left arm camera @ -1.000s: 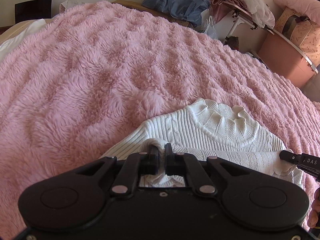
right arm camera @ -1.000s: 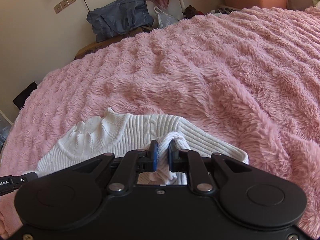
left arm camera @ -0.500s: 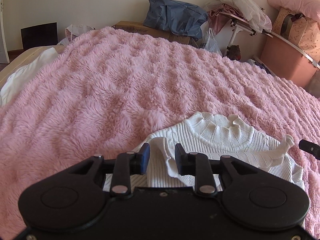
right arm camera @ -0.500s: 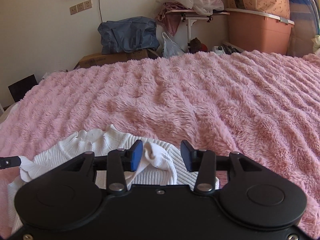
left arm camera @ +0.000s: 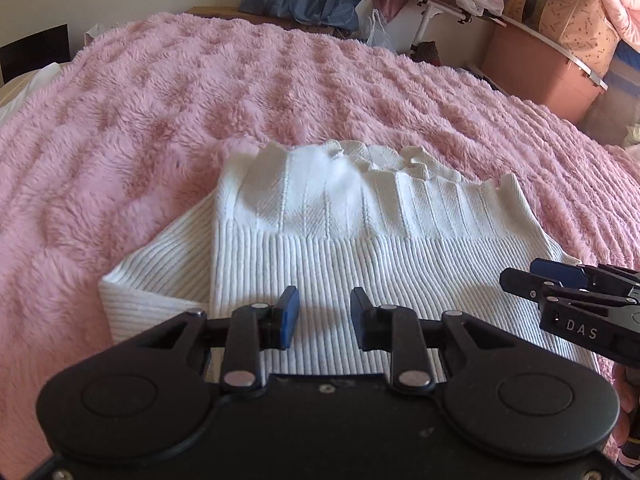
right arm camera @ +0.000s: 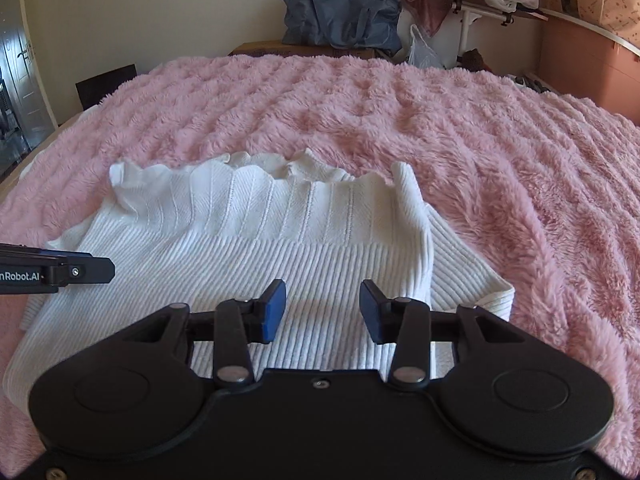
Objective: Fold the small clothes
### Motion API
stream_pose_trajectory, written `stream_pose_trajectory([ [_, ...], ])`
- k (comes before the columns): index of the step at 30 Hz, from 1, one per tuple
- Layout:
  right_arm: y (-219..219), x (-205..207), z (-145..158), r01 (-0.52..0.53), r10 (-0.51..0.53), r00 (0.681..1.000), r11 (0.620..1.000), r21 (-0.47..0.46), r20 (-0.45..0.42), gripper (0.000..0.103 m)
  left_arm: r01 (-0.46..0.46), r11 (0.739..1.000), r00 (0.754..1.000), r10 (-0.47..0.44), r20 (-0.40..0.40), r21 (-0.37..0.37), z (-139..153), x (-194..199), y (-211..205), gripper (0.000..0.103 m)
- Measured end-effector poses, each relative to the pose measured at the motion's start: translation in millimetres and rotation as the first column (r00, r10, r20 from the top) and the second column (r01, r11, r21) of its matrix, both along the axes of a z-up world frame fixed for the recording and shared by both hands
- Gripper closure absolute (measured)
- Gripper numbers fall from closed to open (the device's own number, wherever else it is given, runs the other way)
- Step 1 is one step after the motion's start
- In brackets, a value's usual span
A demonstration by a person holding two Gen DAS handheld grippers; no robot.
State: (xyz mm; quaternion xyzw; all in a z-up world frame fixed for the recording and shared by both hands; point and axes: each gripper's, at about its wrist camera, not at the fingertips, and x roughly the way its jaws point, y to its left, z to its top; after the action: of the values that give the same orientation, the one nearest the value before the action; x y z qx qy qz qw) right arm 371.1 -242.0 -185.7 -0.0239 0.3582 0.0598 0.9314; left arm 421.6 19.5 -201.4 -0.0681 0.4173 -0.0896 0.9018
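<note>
Folded white sweater on pink blanket, both jaws spread and empty.

Fluffy pink blanket (right arm camera: 460,128) stretching far ahead of both jaws; white ribbed sweater (left arm camera: 360,240) lying folded directly beyond and beneath them, frilled hem farthest away. Left gripper (left arm camera: 325,314) and right gripper (right arm camera: 323,310) side by side over near edge, jaws apart, pinching nothing.

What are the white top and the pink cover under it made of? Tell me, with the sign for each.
White top: looks like knitted yarn, matte; fine ribs below, wider raised panels and a ruffled edge above. The fibre cannot be told.
Pink cover: looks like long-pile plush or faux fur, soft and shaggy, tufted in rows.
</note>
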Motion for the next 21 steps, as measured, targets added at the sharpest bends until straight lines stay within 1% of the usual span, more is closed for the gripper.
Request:
stream_pose_trajectory([
  [2,3,10,-4,-0.014,0.014,1.000,1.000,-0.013,0.015,0.061,-0.010,1.000,1.000,0.010,-0.002,0.001,-6,13,-2,0.076],
  [4,3,24,-9,-0.009,0.009,1.000,1.000,-0.022,0.010,0.061,-0.034,0.999,0.999,0.034,-0.009,0.000,-11,28,2,0.076],
  [7,-3,41,-12,0.042,-0.042,0.999,0.999,-0.034,0.011,0.061,-0.077,0.997,0.997,0.077,-0.019,-0.010,-18,45,12,0.076],
  [9,-11,50,-13,0.073,-0.072,0.997,0.997,-0.036,0.020,0.063,-0.084,0.996,0.996,0.083,-0.021,-0.027,-21,49,18,0.074],
  [10,-15,54,-14,0.092,-0.091,0.996,0.994,-0.051,0.026,0.063,-0.084,0.996,0.996,0.084,-0.020,-0.032,-22,51,20,0.074],
  [11,-19,57,-15,0.113,-0.111,0.993,0.991,-0.066,0.033,0.063,-0.085,0.996,0.996,0.084,-0.020,-0.040,-21,51,22,0.074],
  [13,-28,61,-15,0.133,-0.131,0.991,0.989,-0.066,0.034,0.063,-0.087,0.995,0.996,0.086,-0.015,-0.044,-20,50,24,0.073],
  [16,-37,62,-14,0.153,-0.151,0.988,0.986,-0.063,0.033,0.068,-0.101,0.993,0.995,0.101,-0.010,-0.055,-16,48,27,0.073],
  [18,-39,58,-11,0.172,-0.170,0.985,0.983,-0.070,0.032,0.066,-0.123,0.990,0.992,0.123,-0.007,-0.074,-9,40,29,0.075],
  [19,-42,52,-6,0.182,-0.180,0.983,0.982,-0.055,0.036,0.063,-0.121,0.989,0.993,0.122,0.005,-0.083,-3,31,30,0.076],
  [21,-52,31,8,0.151,-0.152,0.987,0.988,0.038,0.043,0.064,-0.099,0.991,0.994,0.102,0.032,-0.093,9,10,32,0.075],
])
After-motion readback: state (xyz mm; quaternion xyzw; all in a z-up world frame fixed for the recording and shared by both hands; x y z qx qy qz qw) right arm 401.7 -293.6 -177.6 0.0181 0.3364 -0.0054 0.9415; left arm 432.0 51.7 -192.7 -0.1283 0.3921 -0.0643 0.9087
